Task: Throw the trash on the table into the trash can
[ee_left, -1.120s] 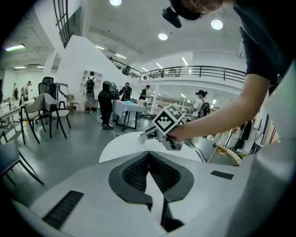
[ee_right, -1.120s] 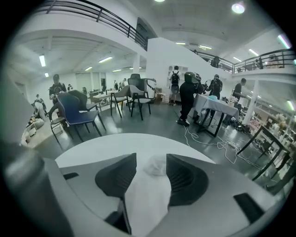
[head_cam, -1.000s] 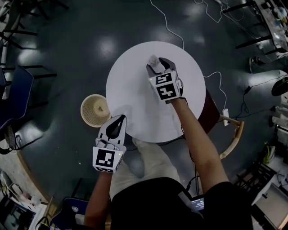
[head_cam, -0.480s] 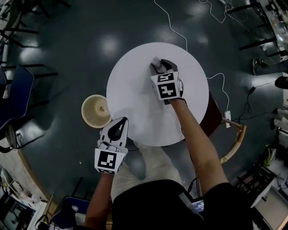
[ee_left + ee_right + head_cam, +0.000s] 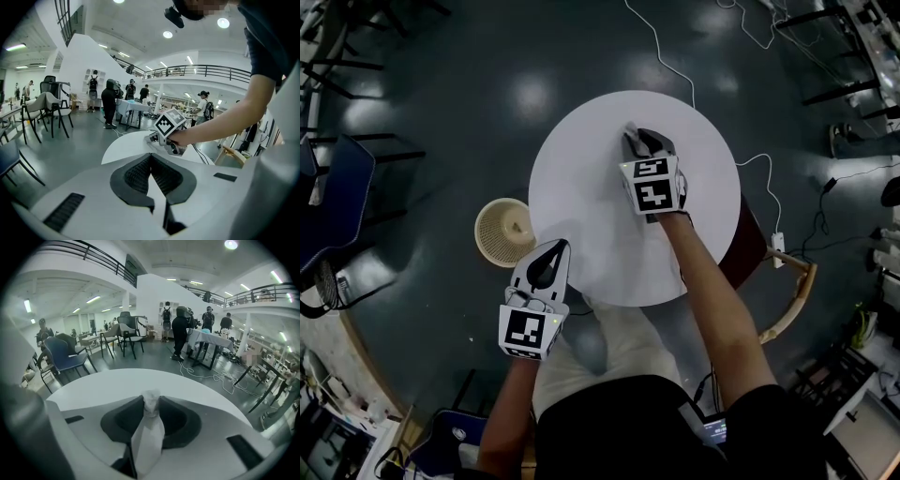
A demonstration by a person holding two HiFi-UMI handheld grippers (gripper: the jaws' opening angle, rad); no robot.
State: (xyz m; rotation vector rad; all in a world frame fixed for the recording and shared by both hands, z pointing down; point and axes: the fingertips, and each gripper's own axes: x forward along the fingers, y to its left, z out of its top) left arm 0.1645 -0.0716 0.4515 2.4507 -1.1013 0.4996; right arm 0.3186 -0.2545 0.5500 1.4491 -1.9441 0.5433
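Note:
A crumpled white paper (image 5: 150, 427) lies on the round white table (image 5: 581, 187), towards its far side. My right gripper (image 5: 639, 139) reaches over the table. Its jaws have just been closing and now pinch the paper, of which only a tip (image 5: 630, 130) shows in the head view. A pale woven trash can (image 5: 502, 232) stands on the floor at the table's left. Near the table's front-left edge, beside the can, my left gripper (image 5: 551, 251) hangs shut and empty. The left gripper view shows its pads (image 5: 140, 173) pressed together, with the right gripper (image 5: 152, 138) beyond them.
A wooden chair (image 5: 787, 291) stands at the table's right and a blue chair (image 5: 337, 197) at the far left. A white cable (image 5: 661, 56) runs over the dark floor behind the table. Chairs, tables and several people (image 5: 180, 333) fill the hall farther off.
The right gripper's jaws have closed round the paper, which stood free between them before. The left gripper has kept still.

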